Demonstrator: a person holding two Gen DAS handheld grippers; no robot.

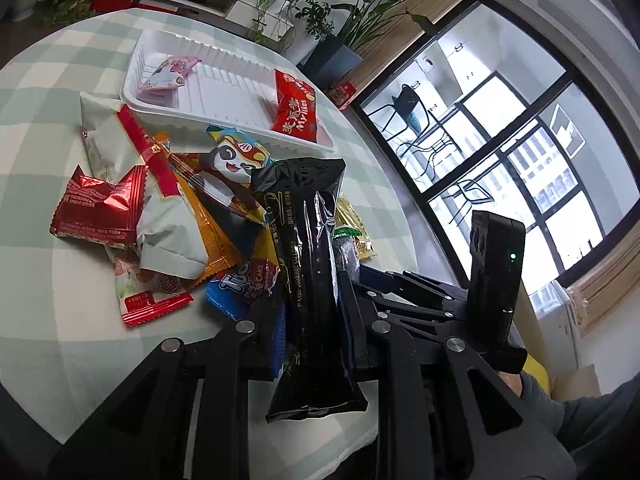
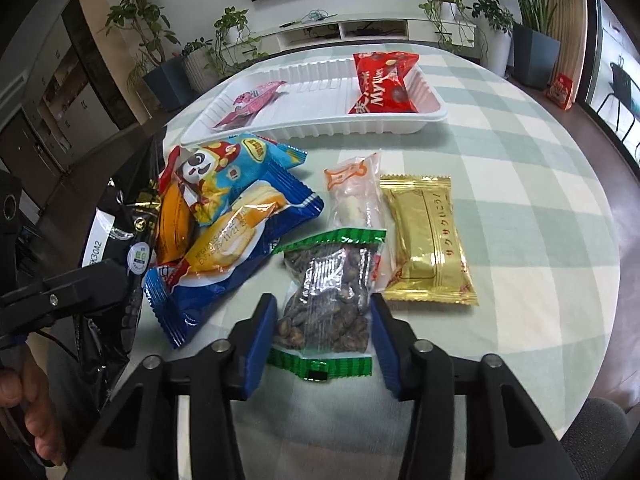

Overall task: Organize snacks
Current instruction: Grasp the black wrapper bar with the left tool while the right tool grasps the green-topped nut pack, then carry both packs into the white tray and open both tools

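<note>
Snacks lie heaped on the checked tablecloth [image 2: 500, 128] before me; my left gripper [image 1: 310, 280] is clamped on a long black packet [image 1: 308, 264], which stands lifted above the pile, its lower end hanging free toward the camera; in the right wrist view that same black packet [image 2: 116, 240] shows at the far left, pinched in the left gripper's dark fingers [image 2: 80, 286]. My right gripper [image 2: 322, 320] stands wide, its blue pads [image 2: 260, 340] on either side of a clear green-edged bag of dark seeds [image 2: 328, 300] that lies flat on the cloth; the pads are apart from the bag's sides, not pressing it. Just beside the seeds lies a gold wrapper [image 2: 428, 240], and between them, farther off, a pale packet with an orange top [image 2: 356, 196]; a blue cake packet [image 2: 228, 256] and a panda bag [image 2: 224, 176] overlap to the left. White tray [image 2: 312, 128] sits at the far side of the table, holding a red Mylikes bag [image 2: 384, 84] at its right end and a pink packet [image 2: 252, 102] at its left.
</note>
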